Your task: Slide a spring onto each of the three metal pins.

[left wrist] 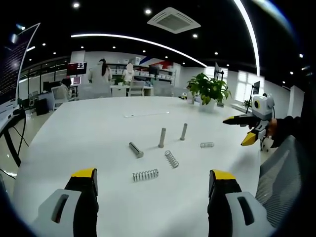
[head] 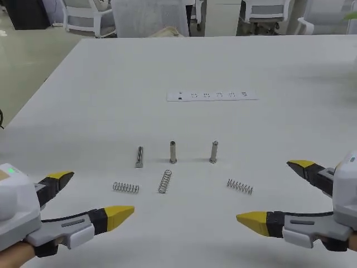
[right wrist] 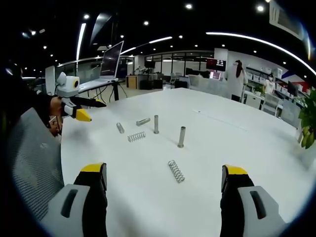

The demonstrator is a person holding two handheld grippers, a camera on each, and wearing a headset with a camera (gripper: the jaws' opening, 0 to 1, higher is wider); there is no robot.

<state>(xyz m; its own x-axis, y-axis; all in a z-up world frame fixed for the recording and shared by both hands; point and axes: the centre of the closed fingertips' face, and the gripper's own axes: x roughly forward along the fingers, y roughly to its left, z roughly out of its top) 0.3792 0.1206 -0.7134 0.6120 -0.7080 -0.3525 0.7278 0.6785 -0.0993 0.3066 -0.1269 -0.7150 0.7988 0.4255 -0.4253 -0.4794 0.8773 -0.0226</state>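
Three metal pins stand in a row on the white table (head: 100, 100): the left pin (head: 139, 157) lies on its side, the middle pin (head: 173, 151) and the right pin (head: 213, 151) are upright. In front of them lie three loose springs, the left spring (head: 126, 187), the middle spring (head: 164, 181) and the right spring (head: 240, 186). My left gripper (head: 92, 196) hovers open near the front left, with nothing between its fingers. My right gripper (head: 274, 191) hovers open at the front right, also holding nothing. The left gripper view has the lying pin (left wrist: 136, 149) and nearest spring (left wrist: 145, 175) ahead.
A white power strip (head: 212, 95) lies flat behind the pins. Office chairs (head: 83, 17) stand beyond the table's far edge. A potted plant (left wrist: 210, 89) stands near the table's far end in the left gripper view.
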